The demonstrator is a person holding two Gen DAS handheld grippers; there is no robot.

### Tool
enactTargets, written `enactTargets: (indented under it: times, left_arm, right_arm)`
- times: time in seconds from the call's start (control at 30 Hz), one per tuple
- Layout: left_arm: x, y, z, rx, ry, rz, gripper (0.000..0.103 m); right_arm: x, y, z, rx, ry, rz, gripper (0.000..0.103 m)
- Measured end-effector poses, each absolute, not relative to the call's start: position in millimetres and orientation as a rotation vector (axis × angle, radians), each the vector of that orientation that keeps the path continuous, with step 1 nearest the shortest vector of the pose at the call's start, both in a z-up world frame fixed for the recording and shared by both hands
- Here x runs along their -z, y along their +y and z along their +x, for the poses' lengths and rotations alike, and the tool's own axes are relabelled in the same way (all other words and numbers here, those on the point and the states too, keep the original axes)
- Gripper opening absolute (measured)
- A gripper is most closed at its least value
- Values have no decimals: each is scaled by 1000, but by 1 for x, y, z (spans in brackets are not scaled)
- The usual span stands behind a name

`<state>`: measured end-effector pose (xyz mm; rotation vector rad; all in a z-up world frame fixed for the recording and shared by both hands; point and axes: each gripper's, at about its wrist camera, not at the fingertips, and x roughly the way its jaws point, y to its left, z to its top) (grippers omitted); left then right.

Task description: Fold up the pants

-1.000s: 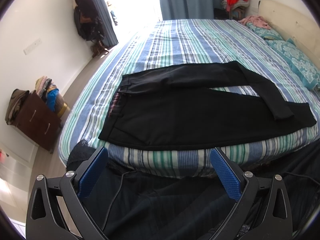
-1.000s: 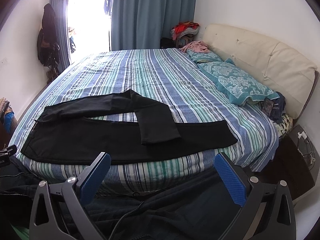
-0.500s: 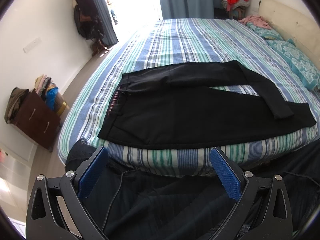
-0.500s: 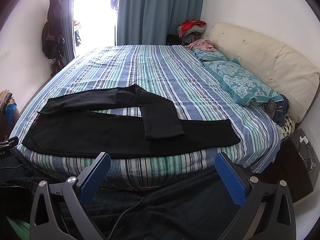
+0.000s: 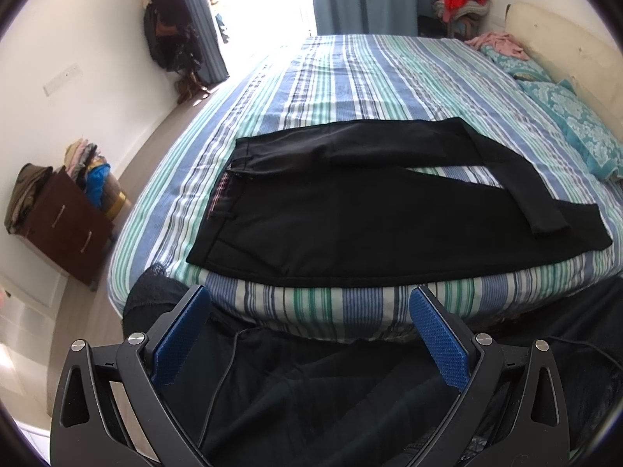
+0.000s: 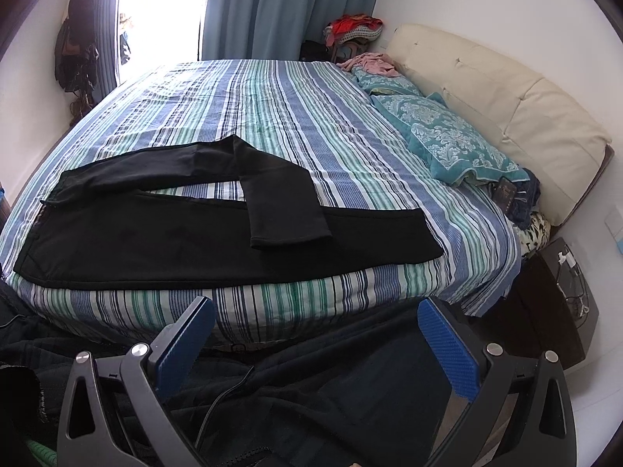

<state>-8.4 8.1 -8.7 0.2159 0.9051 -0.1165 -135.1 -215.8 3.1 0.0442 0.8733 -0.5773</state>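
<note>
- two grippers are held low at the near side of the bed, each seen from its own wrist camera: the left gripper (image 5: pixel 309 332) and the right gripper (image 6: pixel 315 344).
- both have their blue-padded fingers (image 5: pixel 181 340) spread wide apart, and nothing is held between them in either view.
- dark clothing and a thin cable (image 5: pixel 222 385) lie directly below the fingers, in front of the mattress edge.
- just beyond the fingers is the bed (image 5: pixel 350 78), covered in a blue, green and white striped sheet.
- black pants (image 5: pixel 370 225) lie flat along the near edge of the bed, apart from both grippers and not touched by either.
- the waistband (image 5: pixel 229 190) is at the left end; the near leg runs straight to the right.
- the far leg (image 6: pixel 280 210) bends back toward the near side and its cuff rests on top of the near leg.
- judging by this layout, folding has barely begun; the grippers seem to be at the approach stage.
- the next move likely calls for reaching forward over the mattress edge, the left toward the waistband and the right toward the crossed cuff, then closing on the cloth.
- farther off are teal pillows (image 6: pixel 447 132), a cream headboard (image 6: pixel 506 89) and blue curtains (image 6: pixel 272 7).
</note>
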Motion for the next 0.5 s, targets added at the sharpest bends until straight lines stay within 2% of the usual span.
enactTargets:
  times: [0.5]
  left_arm:
    - [12,10,-7,114,926,205,102]
  right_arm:
    - [9,-217,-125,620,949,-5,103]
